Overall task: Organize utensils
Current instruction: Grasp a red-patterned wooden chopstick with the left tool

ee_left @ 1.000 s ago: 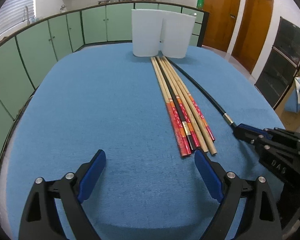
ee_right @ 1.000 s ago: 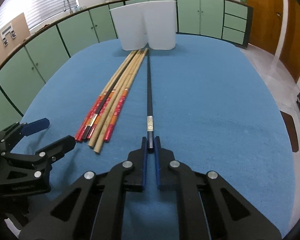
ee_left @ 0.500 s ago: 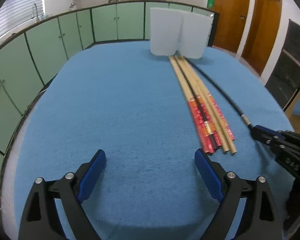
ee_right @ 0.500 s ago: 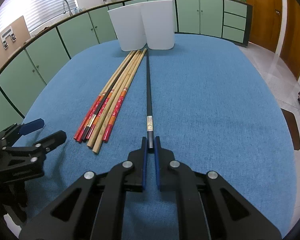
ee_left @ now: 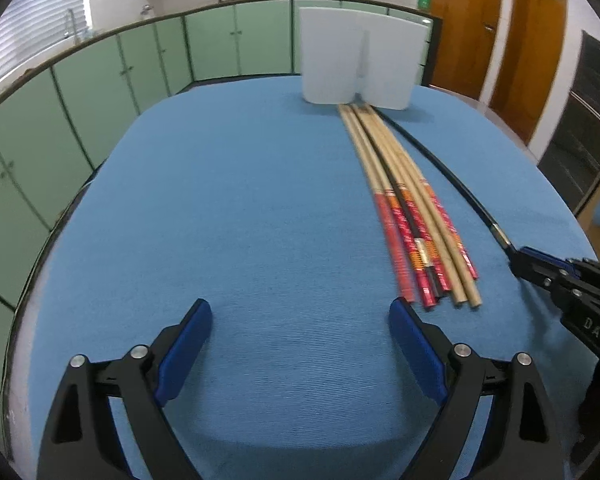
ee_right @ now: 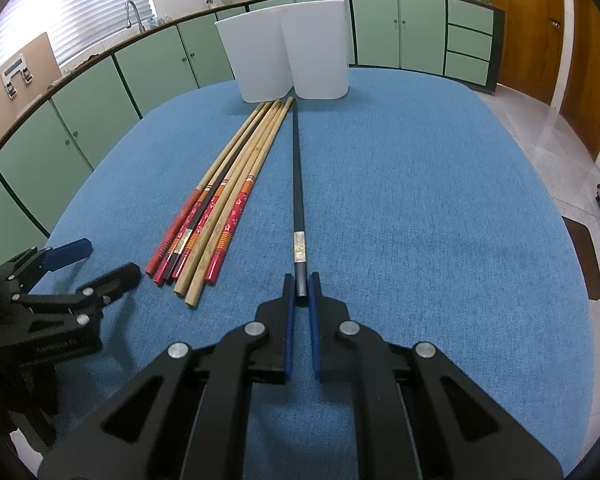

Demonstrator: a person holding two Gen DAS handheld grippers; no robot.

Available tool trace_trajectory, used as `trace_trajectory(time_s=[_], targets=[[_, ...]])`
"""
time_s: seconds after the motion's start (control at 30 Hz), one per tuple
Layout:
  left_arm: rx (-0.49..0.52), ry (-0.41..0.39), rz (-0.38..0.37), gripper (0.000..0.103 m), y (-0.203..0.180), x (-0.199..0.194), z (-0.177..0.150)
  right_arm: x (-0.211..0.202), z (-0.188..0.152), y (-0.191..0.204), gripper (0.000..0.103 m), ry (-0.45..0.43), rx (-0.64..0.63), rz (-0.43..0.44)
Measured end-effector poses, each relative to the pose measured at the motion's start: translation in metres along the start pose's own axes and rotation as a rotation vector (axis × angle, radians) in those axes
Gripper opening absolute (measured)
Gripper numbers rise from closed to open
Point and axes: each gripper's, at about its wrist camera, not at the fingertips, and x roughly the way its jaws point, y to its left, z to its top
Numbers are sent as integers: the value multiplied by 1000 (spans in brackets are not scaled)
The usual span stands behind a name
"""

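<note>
A black chopstick (ee_right: 297, 184) with a silver band lies on the blue cloth, pointing at two white holders (ee_right: 288, 56). My right gripper (ee_right: 299, 290) is shut on its near end; it also shows in the left wrist view (ee_left: 518, 261). A bundle of wooden and red-handled chopsticks (ee_right: 224, 196) lies just left of it, also in the left wrist view (ee_left: 412, 208). My left gripper (ee_left: 300, 320) is open and empty, low over the cloth left of the bundle's near ends. The holders (ee_left: 360, 64) stand at the table's far side.
The blue-clothed table (ee_left: 220, 208) has a curved edge. Green cabinets (ee_left: 100, 92) run along the left and back. Wooden doors (ee_left: 496, 28) stand at the right. The left gripper's body (ee_right: 40, 300) sits at the lower left of the right wrist view.
My left gripper has swung first left, then back right, so the bundle shifted in its view. My right gripper stays shut on the black chopstick, nearly still.
</note>
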Motion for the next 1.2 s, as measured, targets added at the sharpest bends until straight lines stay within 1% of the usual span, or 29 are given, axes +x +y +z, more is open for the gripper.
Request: trace_trajectory(time_s=[0.1, 0.27, 0.4, 0.43, 0.5, 0.77, 0.9, 1.07, 1.13, 1.2], targets=[[-6, -23, -25, 89, 2, -5, 0, 0, 0, 0, 7, 1, 1, -3], [25, -30, -66, 89, -11, -6, 2, 0, 0, 0, 7, 1, 5, 0], [48, 2, -50, 89, -19, 3, 3, 0, 0, 1, 7, 0, 5, -1], [55, 10, -36, 89, -21, 5, 4, 0, 0, 1, 7, 0, 5, -1], [60, 11, -28, 90, -23, 6, 5, 0, 0, 1, 7, 0, 5, -1], [-6, 9, 39, 90, -5, 2, 0, 1, 1, 1, 7, 0, 8, 1], [-12, 8, 30, 89, -4, 3, 0, 1, 1, 1, 7, 0, 9, 2], [3, -3, -5, 87, -10, 3, 7, 1, 1, 2, 7, 1, 8, -2], [8, 7, -5, 84, -11, 5, 6, 2, 1, 2, 7, 1, 9, -1], [9, 8, 0, 83, -12, 6, 6, 2, 1, 1, 7, 1, 13, 4]])
